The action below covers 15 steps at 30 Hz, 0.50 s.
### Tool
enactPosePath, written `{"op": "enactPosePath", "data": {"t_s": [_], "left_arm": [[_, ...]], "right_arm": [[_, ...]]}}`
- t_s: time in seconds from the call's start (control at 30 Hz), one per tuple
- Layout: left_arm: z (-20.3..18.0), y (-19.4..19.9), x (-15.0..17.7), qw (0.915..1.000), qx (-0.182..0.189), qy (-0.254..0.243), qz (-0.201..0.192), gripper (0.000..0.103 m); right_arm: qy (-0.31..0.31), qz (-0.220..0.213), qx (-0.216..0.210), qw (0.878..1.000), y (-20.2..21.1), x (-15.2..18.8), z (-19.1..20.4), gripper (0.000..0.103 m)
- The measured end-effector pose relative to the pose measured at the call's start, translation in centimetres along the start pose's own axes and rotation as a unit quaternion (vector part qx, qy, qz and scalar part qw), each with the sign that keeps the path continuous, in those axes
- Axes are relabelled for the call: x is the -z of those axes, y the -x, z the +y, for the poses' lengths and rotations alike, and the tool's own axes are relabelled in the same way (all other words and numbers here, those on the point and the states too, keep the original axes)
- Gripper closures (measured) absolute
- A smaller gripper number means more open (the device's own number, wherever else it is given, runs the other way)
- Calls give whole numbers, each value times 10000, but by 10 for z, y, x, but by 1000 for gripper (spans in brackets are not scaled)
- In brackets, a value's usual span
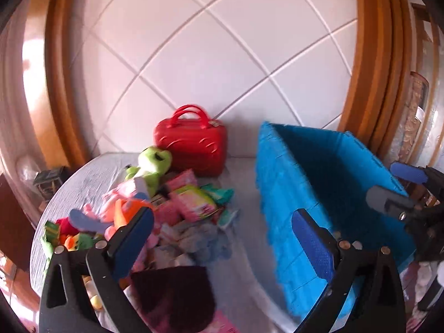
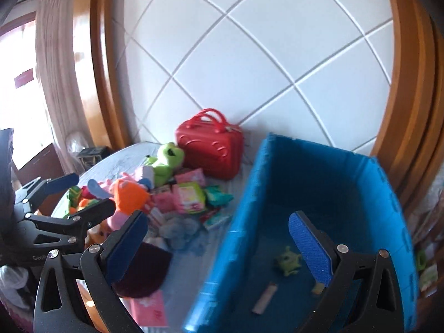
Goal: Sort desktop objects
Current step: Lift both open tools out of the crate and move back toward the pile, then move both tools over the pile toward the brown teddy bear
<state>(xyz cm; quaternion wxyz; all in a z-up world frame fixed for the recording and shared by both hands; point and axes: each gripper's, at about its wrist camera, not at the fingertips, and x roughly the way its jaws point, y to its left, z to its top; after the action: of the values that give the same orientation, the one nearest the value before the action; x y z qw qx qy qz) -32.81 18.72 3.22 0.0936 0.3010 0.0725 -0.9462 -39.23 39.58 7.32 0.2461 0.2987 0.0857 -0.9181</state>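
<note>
Both grippers hang above the table (image 1: 244, 172), pointing down at a slant. Left gripper (image 1: 222, 238): jaws spread wide, nothing between them. Right gripper (image 2: 219, 238): jaws also apart and empty, over the near wall of the blue crate (image 2: 327, 172).

Crate stands at the right of the table. Inside on its floor: a small green toy (image 2: 288, 262), a pale stick-shaped item (image 2: 265, 298), and one more small piece, too blurred to name.

Left of the crate, a heap of toys and packets (image 1: 177, 202), a green plush frog (image 1: 152, 166) on top. Red case (image 1: 191, 144) behind the heap, against the wall. A dark maroon cloth (image 1: 174, 297) lies at the near edge.
</note>
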Motion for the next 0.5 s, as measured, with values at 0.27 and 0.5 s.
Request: {"op": "enactPosePath", "data": {"t_s": [0.27,0.5], "left_arm": [[155,13,83,9979,-435,-56,479,2],[223,0,135,9934,-607,139,963,2]], "right_arm": [[-173,454,-259,9985,-50,33,136,0],[-457,1291,-412,9897,-99,81,191,0]]}}
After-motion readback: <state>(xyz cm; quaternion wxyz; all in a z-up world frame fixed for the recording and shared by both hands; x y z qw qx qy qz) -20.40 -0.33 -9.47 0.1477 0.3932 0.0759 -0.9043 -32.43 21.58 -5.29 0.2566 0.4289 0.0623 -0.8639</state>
